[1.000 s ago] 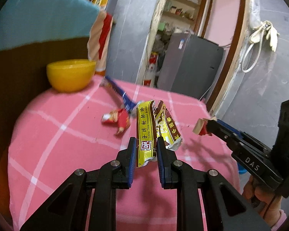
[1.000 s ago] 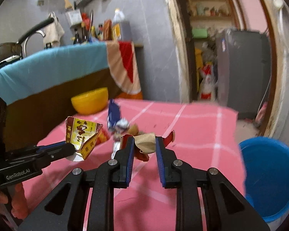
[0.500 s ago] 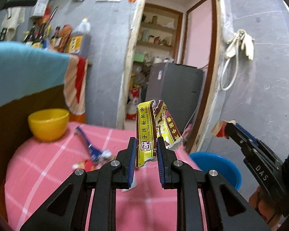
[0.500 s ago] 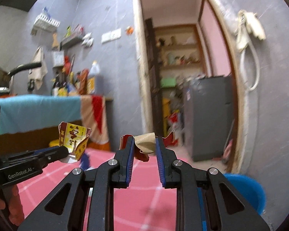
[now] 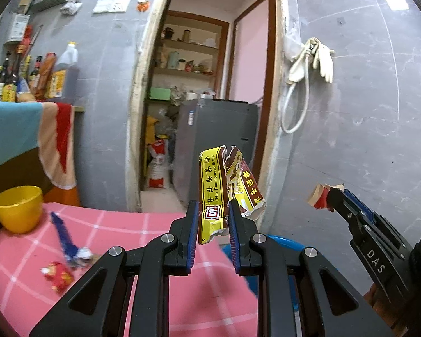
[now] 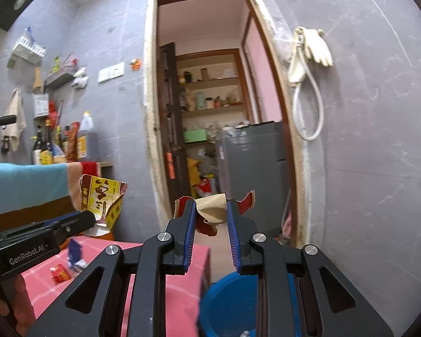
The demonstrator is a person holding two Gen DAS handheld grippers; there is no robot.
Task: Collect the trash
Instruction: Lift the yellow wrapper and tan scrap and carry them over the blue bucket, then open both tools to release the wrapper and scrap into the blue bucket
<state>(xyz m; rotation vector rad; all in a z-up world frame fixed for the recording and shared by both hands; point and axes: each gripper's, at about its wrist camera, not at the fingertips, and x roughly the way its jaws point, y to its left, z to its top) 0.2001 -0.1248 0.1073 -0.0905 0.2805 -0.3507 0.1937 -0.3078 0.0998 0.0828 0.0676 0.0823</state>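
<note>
A grey-walled kitchen with an open pantry doorway forms the backdrop, and a table under a pink checked cloth (image 5: 143,224) sits low in both views. Just beyond the table's far edge, on the floor, stands a blue bucket (image 6: 230,303), which looks like the place for the trash. The left gripper (image 5: 210,221) is clamped on a torn yellow wrapper (image 5: 213,193), lifted above the table near that edge; the right gripper (image 6: 210,216) pinches a crumpled red-and-tan wrapper (image 6: 213,210) almost directly over the bucket. Back on the cloth, well away from the bucket, a blue wrapper (image 5: 66,238) and a small red wrapper (image 5: 56,273) lie uncollected, near a yellow bowl (image 5: 18,207). The risk is in the drop: both pieces are light and creased, so a release from this height could let them flutter past the rim, and the left one hangs over the table edge rather than over the bucket, so opening there would likely land it on the floor.
</note>
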